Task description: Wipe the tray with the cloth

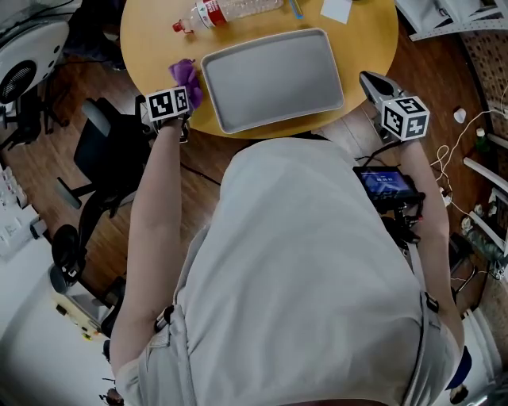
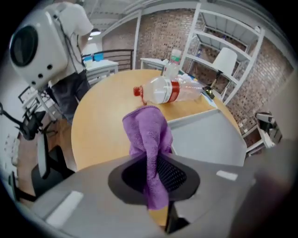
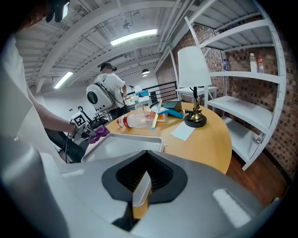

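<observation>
Brick-walled room with white metal shelving at the right of the right gripper view; dark wood floor below. Round wooden table fills the top of the head view. Grey rectangular tray lies flat on it at upper centre, slightly skewed, nothing in it. Purple cloth sits just off the tray's left short edge, bunched and hanging over bare tabletop, not on the tray. Left tongs clamped on that cloth: a fold runs up between the ribbed pads and flops forward above them, with the tail dangling below. Marker cube of this gripper covers the tips in the head view. Right tongs at the tray's right side, by the table's near edge; jaws drawn in on a pale strip of the tray's rim, pads tight on both sides. Clear plastic bottle with red cap and red label lies on its side beyond the tray, near the top edge. White sheet of paper and table lamp with white shade stand further back. Black office chair at the left, beside the table. Person's light shirt fills the lower centre of the head view.
</observation>
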### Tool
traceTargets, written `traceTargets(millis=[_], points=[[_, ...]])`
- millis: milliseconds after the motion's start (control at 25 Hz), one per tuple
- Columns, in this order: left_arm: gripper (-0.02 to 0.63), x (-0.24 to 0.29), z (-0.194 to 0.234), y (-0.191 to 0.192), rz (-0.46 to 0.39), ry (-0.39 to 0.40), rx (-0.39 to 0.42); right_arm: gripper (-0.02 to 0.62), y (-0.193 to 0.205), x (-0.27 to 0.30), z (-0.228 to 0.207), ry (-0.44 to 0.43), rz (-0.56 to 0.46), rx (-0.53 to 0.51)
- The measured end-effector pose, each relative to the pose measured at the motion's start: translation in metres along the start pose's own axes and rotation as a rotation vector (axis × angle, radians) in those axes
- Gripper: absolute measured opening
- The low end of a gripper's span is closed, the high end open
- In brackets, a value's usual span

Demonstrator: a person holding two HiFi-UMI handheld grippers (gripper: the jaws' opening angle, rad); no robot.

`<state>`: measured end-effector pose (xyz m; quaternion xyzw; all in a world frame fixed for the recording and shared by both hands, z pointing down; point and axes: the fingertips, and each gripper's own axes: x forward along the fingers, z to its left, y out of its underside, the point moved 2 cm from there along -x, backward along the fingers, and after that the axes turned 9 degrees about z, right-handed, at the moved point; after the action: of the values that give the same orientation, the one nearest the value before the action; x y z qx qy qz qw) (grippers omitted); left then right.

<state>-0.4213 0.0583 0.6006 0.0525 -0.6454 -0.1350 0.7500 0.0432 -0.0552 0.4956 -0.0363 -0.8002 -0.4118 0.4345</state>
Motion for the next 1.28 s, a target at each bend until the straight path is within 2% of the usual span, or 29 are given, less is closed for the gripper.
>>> traceTargets(millis=[160,280,400,520,680,800,920,1080,1280], points=[[0.046,-0.04,-0.039,-0.046,-0.095,-0.075,0.269,0.002,0.007,-0.003,0.001,-0.017,0.011,0.005],[0.046,-0.053,-0.085,-0.062,-0.101,-0.087,0.473,0.002,0.012,-0.015,0.003,-0.025,0.021,0.001],[0.046,-0.039,-0.112,-0.062,-0.069,-0.119,0.649,0.002,0.013,-0.022,0.005,-0.028,0.018,-0.005],[0.046,-0.021,-0.122,-0.059,-0.016,-0.193,0.794,0.002,0.017,-0.03,0.004,-0.024,0.017,-0.01],[0.046,0.005,-0.122,-0.059,0.07,-0.308,1.032,0.002,0.024,-0.04,0.001,-0.009,0.022,-0.006],[0.046,0.022,-0.114,-0.056,0.139,-0.364,1.18,0.002,0.028,-0.045,0.001,0.005,0.028,-0.008],[0.046,0.036,-0.105,-0.05,0.206,-0.39,1.246,0.002,0.031,-0.051,0.001,0.014,0.027,-0.01],[0.044,0.045,-0.1,-0.05,0.253,-0.407,1.242,0.002,0.039,-0.061,-0.004,0.036,0.03,0.01],[0.043,0.041,-0.109,-0.035,0.269,-0.332,1.272,0.002,0.045,-0.056,-0.003,0.036,0.028,0.035]])
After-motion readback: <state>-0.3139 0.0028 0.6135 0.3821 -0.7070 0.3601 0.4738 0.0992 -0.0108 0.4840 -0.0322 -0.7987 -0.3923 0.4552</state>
